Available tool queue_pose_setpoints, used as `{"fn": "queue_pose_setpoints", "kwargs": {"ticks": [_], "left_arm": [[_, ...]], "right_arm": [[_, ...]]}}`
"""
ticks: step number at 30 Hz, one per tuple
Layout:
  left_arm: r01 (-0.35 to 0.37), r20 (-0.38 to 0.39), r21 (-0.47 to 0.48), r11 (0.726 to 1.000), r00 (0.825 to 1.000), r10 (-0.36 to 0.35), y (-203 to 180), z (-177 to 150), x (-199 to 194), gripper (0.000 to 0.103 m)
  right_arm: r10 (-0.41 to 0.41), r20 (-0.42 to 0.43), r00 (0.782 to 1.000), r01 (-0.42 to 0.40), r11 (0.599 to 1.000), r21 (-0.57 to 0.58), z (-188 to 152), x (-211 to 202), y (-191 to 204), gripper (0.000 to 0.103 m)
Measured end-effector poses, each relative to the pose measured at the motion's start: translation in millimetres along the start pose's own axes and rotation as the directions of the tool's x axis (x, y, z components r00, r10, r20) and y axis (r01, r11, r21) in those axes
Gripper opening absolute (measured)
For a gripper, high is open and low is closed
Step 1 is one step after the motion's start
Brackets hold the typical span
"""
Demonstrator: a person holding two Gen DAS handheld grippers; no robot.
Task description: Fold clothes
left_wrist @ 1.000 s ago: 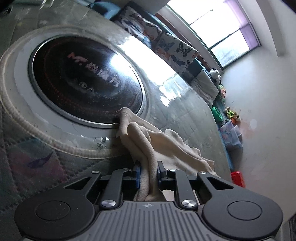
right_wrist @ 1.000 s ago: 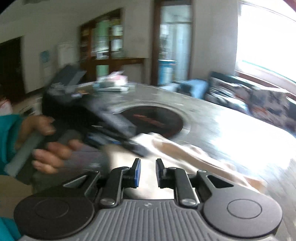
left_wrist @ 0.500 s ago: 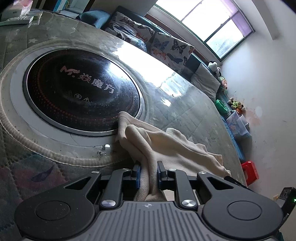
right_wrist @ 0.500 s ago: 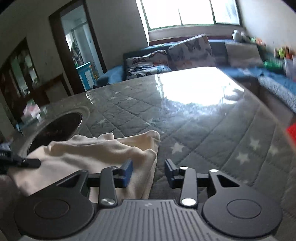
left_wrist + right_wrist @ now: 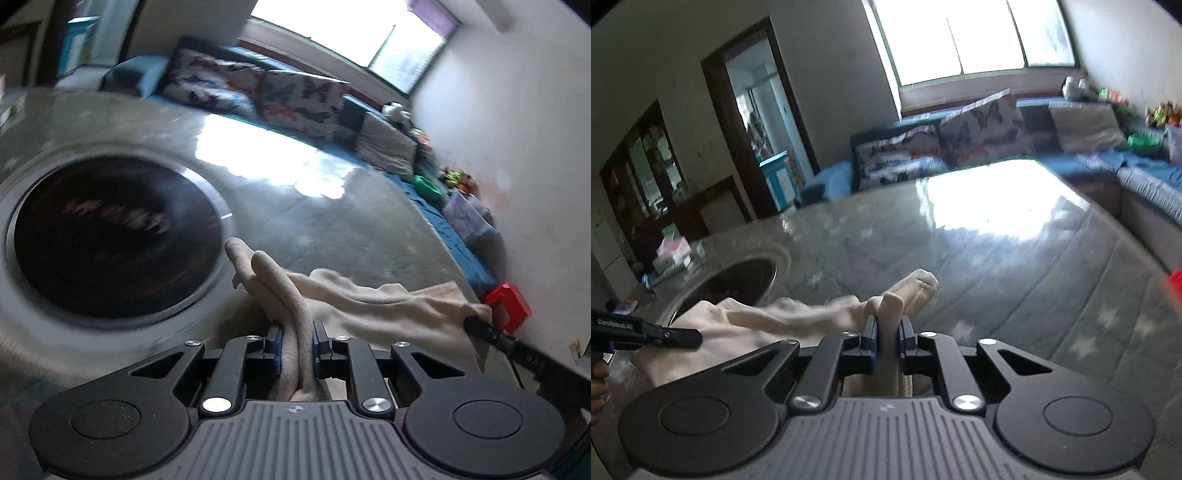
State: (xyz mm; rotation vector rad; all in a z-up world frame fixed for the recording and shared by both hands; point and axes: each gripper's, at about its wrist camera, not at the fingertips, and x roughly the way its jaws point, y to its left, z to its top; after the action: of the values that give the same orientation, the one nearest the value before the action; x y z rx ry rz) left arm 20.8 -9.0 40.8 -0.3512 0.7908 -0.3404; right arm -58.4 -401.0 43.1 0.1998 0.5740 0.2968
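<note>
Both grippers, our left gripper (image 5: 296, 349) and right gripper (image 5: 886, 341), now pinch the cream cloth (image 5: 373, 306) stretched between them over the quilted table (image 5: 1015, 280), whereas our right was open and empty before, the dark round inset (image 5: 110, 236) at ten o'clock.

Cream garment (image 5: 369, 302): soft, matt knitted cloth, bunched into thick folds between the fingers (image 5: 275, 347). Fingers: matt black plastic with blue pads and bright metal pivot screws. Beyond the fingers, table cover (image 5: 1015, 258): quilted cloth under a glossy clear film. Left of the fingers, round inset hob (image 5: 110, 240): smooth, glossy black glass.
</note>
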Motion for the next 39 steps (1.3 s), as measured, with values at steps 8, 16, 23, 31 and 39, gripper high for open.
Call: {"fn": "queue_pose_setpoints", "kwargs": {"ticks": [8,16,23,31,39], "left_arm": [[0.123,-0.025,0.123,0.985,0.992,-0.121,-78,7,40,0.016],[0.199,-0.116,0.207,0.958,0.977,-0.177,-138,-8,91,0.018],[0.108,-0.144,0.253,0.961,0.987,-0.073,-128,-20,101,0.035],[0.103,-0.086,0.267,0.958,0.993,-0.082,-144,-4,102,0.035],[0.109,-0.126,0.314,0.943,0.989,-0.073,-161,-12,131,0.035]], "right_arm": [[-0.162,0.103,0.981,0.163,0.987,0.004,28,-49,-36,0.009],[-0.345,0.093,0.934,0.344,0.939,0.029,24,-76,-87,0.009],[-0.446,-0.012,0.895,0.446,0.892,0.070,-6,-67,-123,0.013],[-0.341,-0.018,0.940,0.341,0.940,0.024,7,-45,-97,0.020],[-0.297,-0.092,0.950,0.297,0.955,-0.013,5,9,-84,0.030]]}}
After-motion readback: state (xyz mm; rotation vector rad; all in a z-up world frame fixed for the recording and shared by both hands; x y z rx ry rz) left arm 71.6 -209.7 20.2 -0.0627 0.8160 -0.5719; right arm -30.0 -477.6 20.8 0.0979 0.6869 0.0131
